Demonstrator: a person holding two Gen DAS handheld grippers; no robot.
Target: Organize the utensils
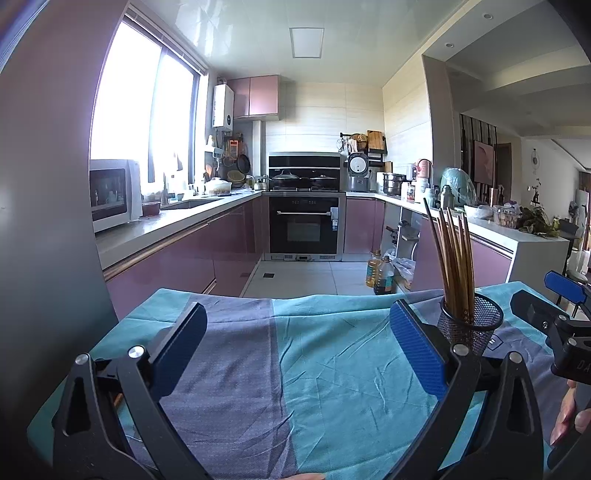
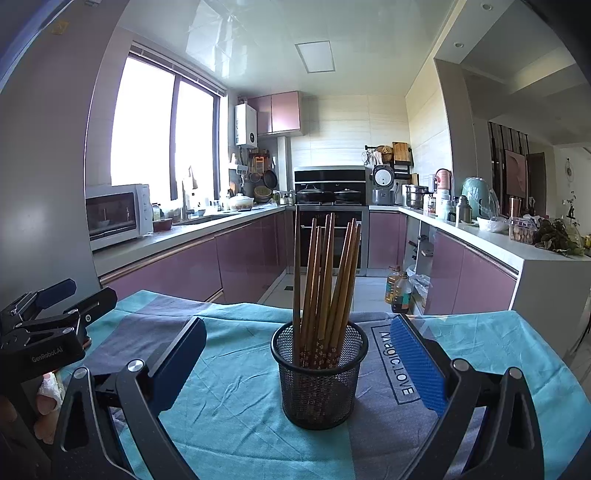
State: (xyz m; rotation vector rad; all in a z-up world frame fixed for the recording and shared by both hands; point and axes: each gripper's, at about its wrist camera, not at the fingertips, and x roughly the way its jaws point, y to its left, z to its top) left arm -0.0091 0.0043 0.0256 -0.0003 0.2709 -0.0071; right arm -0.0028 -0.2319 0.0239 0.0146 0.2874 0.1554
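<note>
Chopsticks (image 2: 325, 284) stand bunched in mesh cup (image 2: 319, 380) on cloth-covered worktop (image 2: 229, 398). Right gripper (image 2: 299, 369) & left gripper (image 1: 295, 347) both w/ jaws released, empty. Risk: nudging the light cup tips it, spilling the sticks.

- Strong daylight floods through the window (image 1: 144, 110), blown out to white glare.
- The glossy ceiling (image 2: 258, 33) reflects it.
- Fisheye distortion bends edges; corners darken.
- Sharp focus centrally.
</note>
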